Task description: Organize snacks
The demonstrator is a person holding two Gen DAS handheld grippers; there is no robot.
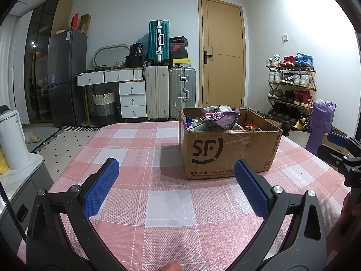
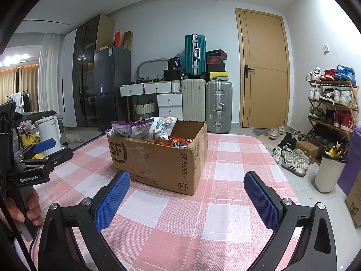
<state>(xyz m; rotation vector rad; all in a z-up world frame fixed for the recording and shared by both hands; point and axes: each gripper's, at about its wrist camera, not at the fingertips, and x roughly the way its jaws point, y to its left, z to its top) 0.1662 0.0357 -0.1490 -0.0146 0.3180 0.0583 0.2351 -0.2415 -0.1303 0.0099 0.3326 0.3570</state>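
A brown SF Express cardboard box (image 1: 230, 151) stands on the pink checked tablecloth (image 1: 158, 203), filled with several snack bags (image 1: 214, 119). It also shows in the right wrist view (image 2: 158, 158), with purple, white and orange bags (image 2: 155, 128) heaped inside. My left gripper (image 1: 176, 169) is open and empty, low over the cloth, short of the box. My right gripper (image 2: 187, 180) is open and empty, just in front of the box's near corner. The right gripper's side (image 1: 345, 149) shows at the left view's right edge; the left gripper's side (image 2: 33, 158) shows at the right view's left edge.
A white kettle (image 1: 11, 140) stands on a side counter left of the table. The table's right edge (image 2: 282, 169) drops to a floor with shoes (image 2: 293, 158), a white bin (image 2: 327, 171) and a shoe rack (image 2: 331, 108). Suitcases and a door stand behind.
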